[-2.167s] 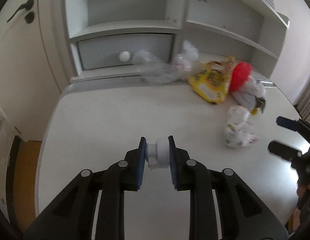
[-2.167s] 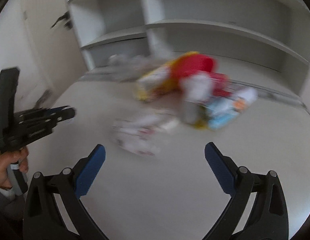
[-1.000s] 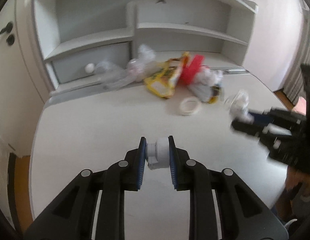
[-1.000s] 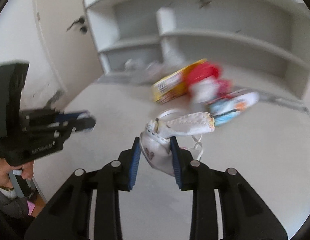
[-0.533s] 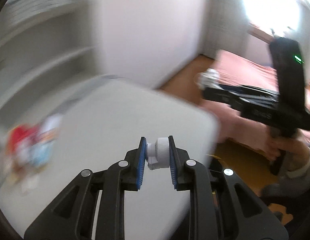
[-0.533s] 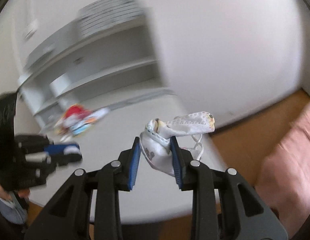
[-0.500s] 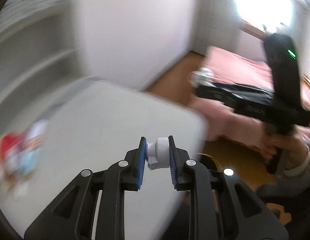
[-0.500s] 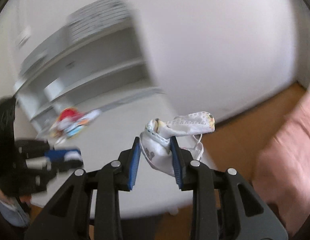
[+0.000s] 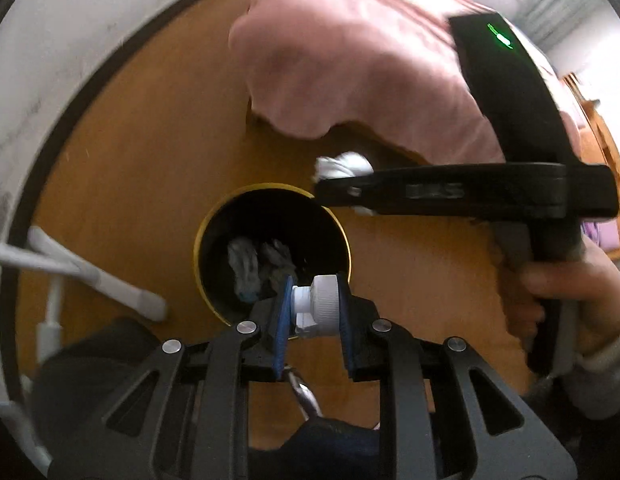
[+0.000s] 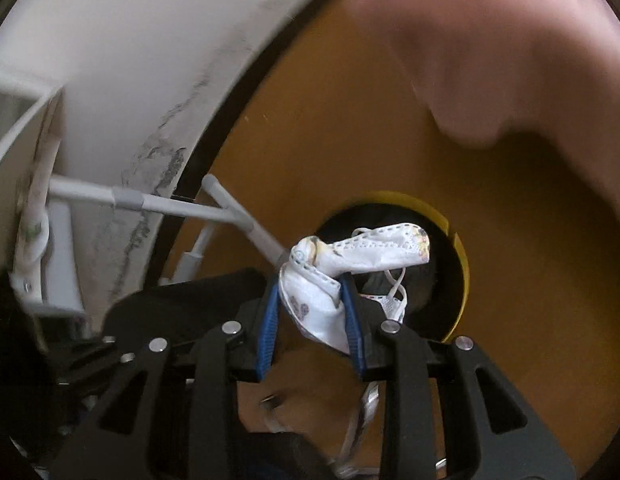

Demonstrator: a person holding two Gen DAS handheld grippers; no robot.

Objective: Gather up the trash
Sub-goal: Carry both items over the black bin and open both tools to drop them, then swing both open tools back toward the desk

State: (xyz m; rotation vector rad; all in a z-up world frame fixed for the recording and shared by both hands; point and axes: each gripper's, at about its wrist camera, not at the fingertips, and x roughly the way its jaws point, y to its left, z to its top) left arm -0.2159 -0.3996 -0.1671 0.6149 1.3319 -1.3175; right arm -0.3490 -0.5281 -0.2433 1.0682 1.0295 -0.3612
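Bin (image 9: 342, 236): on the floor, some trash already inside.
Left gripper (image 9: 314, 312): clamped on a white cap (image 9: 324, 305), over the bin's near rim.
Right gripper (image 10: 310, 304): clamped on a crumpled mask (image 10: 342, 264), above the bin.
Left to do: drop both.

left gripper (image 9: 314, 316) clamps a white cap (image 9: 320, 309) above the black bin (image 9: 213, 236).
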